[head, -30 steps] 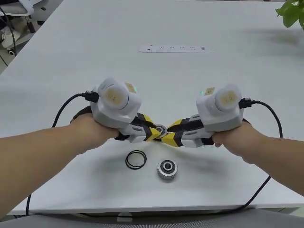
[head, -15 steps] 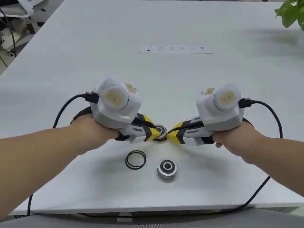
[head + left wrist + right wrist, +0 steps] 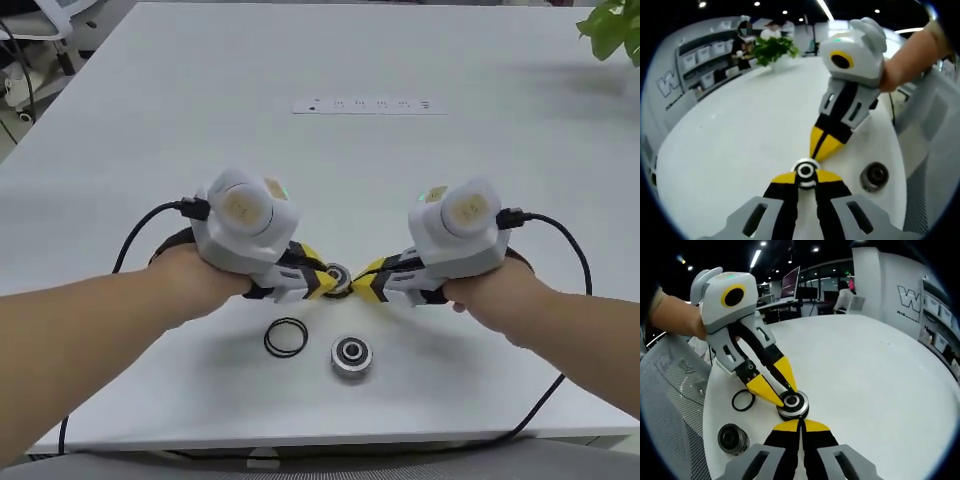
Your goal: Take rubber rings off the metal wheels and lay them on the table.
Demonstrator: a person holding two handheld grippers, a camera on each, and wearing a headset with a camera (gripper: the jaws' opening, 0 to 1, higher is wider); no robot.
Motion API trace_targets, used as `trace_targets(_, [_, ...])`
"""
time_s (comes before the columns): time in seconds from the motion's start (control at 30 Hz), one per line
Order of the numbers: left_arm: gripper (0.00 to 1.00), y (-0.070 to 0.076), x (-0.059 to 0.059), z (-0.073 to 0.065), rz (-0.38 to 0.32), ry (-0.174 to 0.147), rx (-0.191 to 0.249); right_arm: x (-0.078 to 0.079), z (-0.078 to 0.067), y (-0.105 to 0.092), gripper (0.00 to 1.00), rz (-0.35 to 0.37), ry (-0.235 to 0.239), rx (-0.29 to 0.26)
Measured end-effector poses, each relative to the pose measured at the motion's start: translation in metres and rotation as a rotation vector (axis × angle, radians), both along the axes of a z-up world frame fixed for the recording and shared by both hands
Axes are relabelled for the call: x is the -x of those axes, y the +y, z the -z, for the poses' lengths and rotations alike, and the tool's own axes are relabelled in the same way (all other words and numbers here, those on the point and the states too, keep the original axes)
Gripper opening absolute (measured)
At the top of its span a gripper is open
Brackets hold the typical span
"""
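My left gripper (image 3: 325, 281) is shut on a small metal wheel (image 3: 337, 275), held above the table; in the left gripper view its yellow tips (image 3: 805, 176) clamp the wheel (image 3: 805, 169) from both sides. My right gripper (image 3: 361, 286) faces it with jaws shut, tips touching the wheel's rim (image 3: 793, 404); I cannot tell if they pinch a ring. In the right gripper view its own jaws (image 3: 800, 424) meet just under the wheel. Two black rubber rings (image 3: 286, 336) lie overlapped on the table. A second metal wheel (image 3: 352, 355) stands beside them.
The white table (image 3: 420, 170) stretches far ahead, with a flush socket strip (image 3: 369, 104) in it. Its near edge (image 3: 300, 437) runs just below the loose wheel. Black cables (image 3: 140, 226) trail from both grippers. A plant (image 3: 613, 27) sits at the far right.
My right gripper's tips have drawn back slightly to the right from the wheel, and its jaws look closer together. The left gripper, rings and loose wheel have stayed put.
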State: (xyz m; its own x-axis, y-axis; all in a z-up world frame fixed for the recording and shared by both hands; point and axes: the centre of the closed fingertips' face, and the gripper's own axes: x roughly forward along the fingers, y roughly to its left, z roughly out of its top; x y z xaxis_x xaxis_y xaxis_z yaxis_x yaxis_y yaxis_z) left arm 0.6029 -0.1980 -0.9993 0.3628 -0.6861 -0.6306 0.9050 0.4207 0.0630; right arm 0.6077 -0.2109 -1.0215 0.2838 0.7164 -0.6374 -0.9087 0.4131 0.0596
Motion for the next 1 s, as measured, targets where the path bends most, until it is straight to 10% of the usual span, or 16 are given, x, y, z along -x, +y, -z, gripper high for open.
trace_targets(0.53, [0.12,0.002,-0.003,0.002,-0.004,-0.002,-0.003,0.000,-0.018,0.000,0.00,0.212,0.234,-0.261])
trace_targets(1.0, [0.12,0.002,-0.004,0.003,-0.004,-0.009,-0.013,0.003,-0.023,0.004,0.00,0.241,0.294,-0.320])
